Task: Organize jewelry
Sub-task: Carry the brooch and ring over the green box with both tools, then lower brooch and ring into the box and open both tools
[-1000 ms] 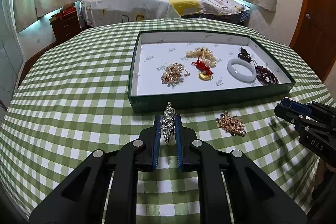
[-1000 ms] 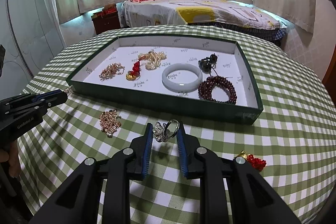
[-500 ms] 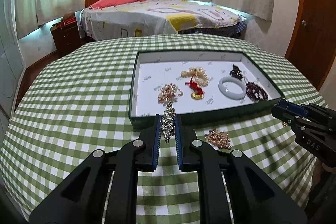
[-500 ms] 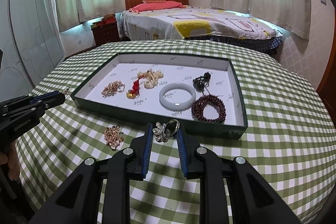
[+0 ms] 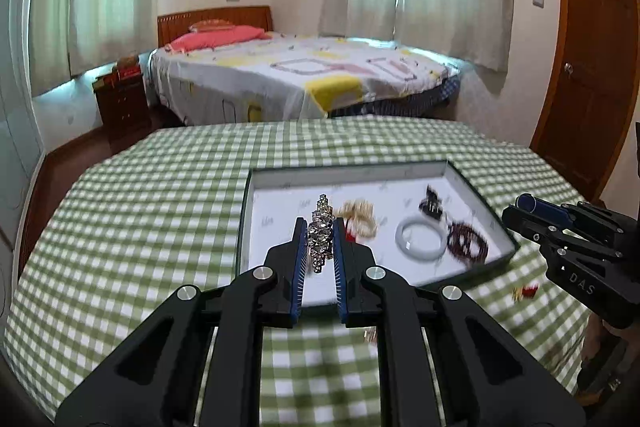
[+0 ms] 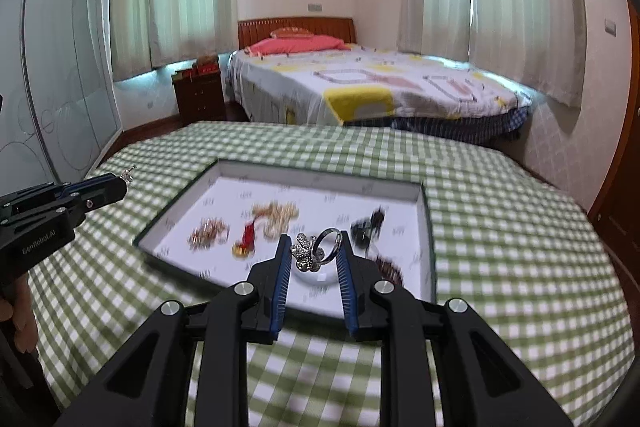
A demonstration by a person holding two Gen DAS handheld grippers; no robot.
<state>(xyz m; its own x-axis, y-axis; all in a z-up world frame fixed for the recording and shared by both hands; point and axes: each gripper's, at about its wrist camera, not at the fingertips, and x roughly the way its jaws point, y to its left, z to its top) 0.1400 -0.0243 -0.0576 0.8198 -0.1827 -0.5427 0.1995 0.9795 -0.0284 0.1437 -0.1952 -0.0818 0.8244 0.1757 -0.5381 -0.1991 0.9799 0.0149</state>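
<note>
Left gripper (image 5: 320,233): jaws clamped on a long rhinestone piece (image 5: 321,235), a brooch or hair clip, can't tell which. It stands upright between the blue pads, top end poking out past the fingertips toward 12 o'clock.

Right gripper (image 6: 313,247): jaws closed on a silver ring (image 6: 327,246) with a sparkly flower-shaped top (image 6: 305,251). Band sits against the right pad, flower against the left.

Both grippers are up in the air over the near edge of the tray (image 6: 427,227), clear of the green checked tablecloth (image 5: 160,211).

Tray is a shallow, dark green box with a white liner. In the right wrist view, contents from 9 toward 3 o'clock:
- gold-pink cluster (image 6: 208,233)
- red charm with gold end (image 6: 246,239)
- pale gold bead pile (image 6: 278,213), touching the charm
- dark piece (image 6: 368,225) at the right
- dark red bead bracelet (image 6: 390,269), mostly behind the right finger

Left wrist view adds a pale jade bangle (image 5: 420,239) lying flat, just beside the bead bracelet.

On the cloth outside the tray, at 4 o'clock in the left view: small red-and-gold item (image 5: 526,291), blurred.
</note>
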